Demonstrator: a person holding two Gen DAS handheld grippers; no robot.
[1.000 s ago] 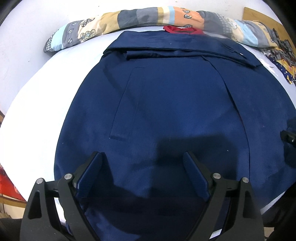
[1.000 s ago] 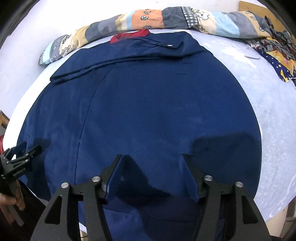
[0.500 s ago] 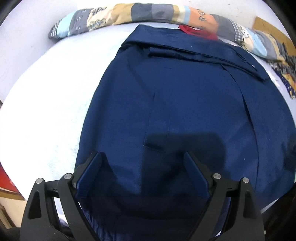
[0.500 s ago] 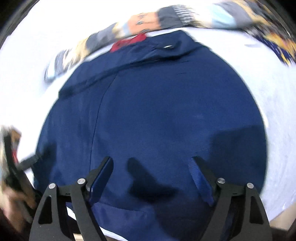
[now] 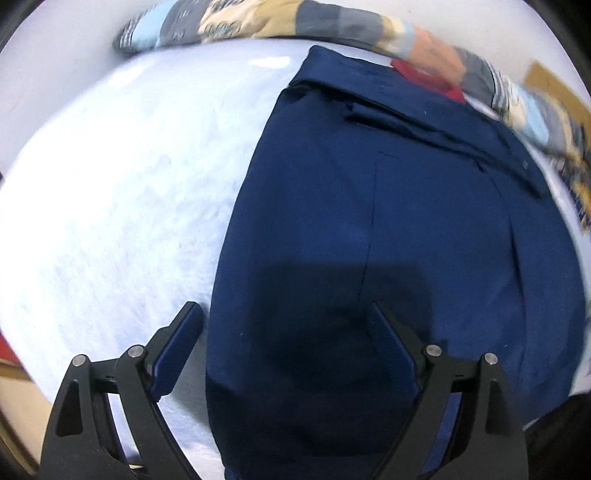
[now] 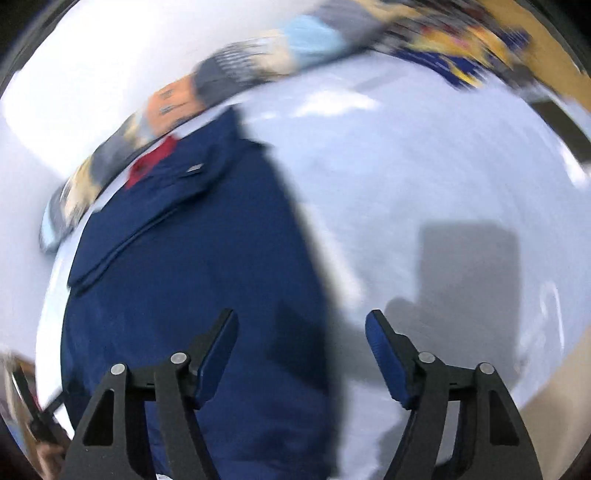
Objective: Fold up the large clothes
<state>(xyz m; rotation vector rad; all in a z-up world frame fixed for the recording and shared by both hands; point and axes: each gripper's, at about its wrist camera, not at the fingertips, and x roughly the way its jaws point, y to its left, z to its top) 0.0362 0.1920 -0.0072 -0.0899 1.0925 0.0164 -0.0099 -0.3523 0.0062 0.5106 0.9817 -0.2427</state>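
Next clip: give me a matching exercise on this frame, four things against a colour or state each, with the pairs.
Things:
1. garment
2. left claw
3. patchwork roll
4. cloth at the collar

Colour or state:
A. red
B. open over the left hem edge
C. navy, spread flat
D. multicoloured, lying along the far side

Pairs: 1-C, 2-B, 3-D, 4-A
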